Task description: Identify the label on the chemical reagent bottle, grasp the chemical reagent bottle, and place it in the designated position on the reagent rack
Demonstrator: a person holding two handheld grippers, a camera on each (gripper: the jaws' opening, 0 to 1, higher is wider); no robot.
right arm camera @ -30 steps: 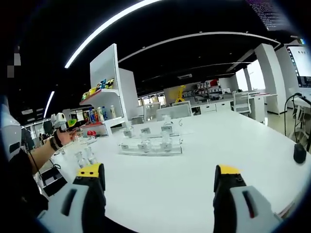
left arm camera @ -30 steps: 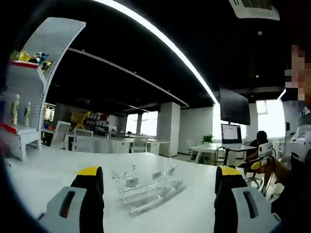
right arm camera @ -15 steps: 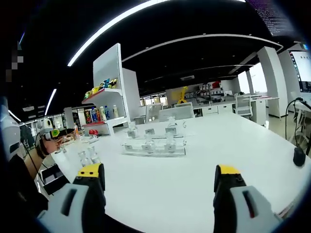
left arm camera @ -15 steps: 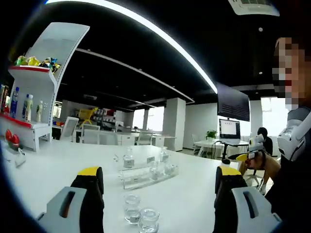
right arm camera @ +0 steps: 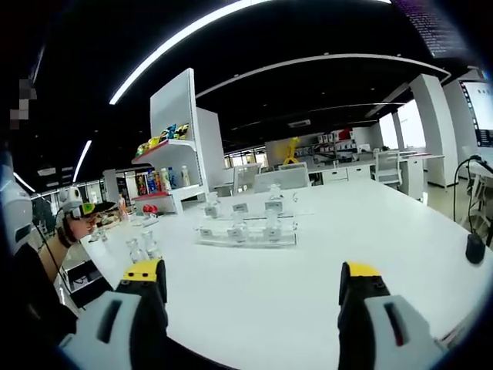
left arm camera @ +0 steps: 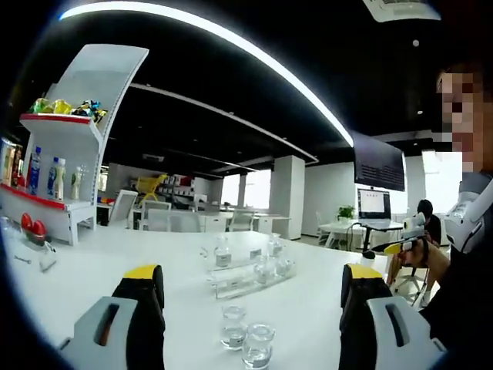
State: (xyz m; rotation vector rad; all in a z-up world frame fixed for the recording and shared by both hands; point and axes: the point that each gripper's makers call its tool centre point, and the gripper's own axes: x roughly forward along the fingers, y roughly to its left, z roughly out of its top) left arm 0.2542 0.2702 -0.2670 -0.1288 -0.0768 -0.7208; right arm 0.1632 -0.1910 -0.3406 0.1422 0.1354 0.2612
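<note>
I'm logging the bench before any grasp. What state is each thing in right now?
Left gripper: open, holding nothing, above the table.
Right gripper: open, holding nothing.
Two loose reagent bottles: upright on the table, apart from the rack.
Reagent rack: on the table, several bottles standing in it.
White table: bears the rack and bottles.

I read this as an open-plan office or demo hall set up for lab practice. Dark ceiling with long curved light strips (left arm camera: 254, 62). Large white bench (right arm camera: 308, 285) carrying a clear reagent rack (right arm camera: 246, 233) and small glass bottles (left arm camera: 246, 339). White display shelf (left arm camera: 58, 169) stocked with drinks and snacks. Desks, chairs and monitors (left arm camera: 374, 204) stand behind; a wall screen (left arm camera: 377, 163) hangs near the windows.
</note>
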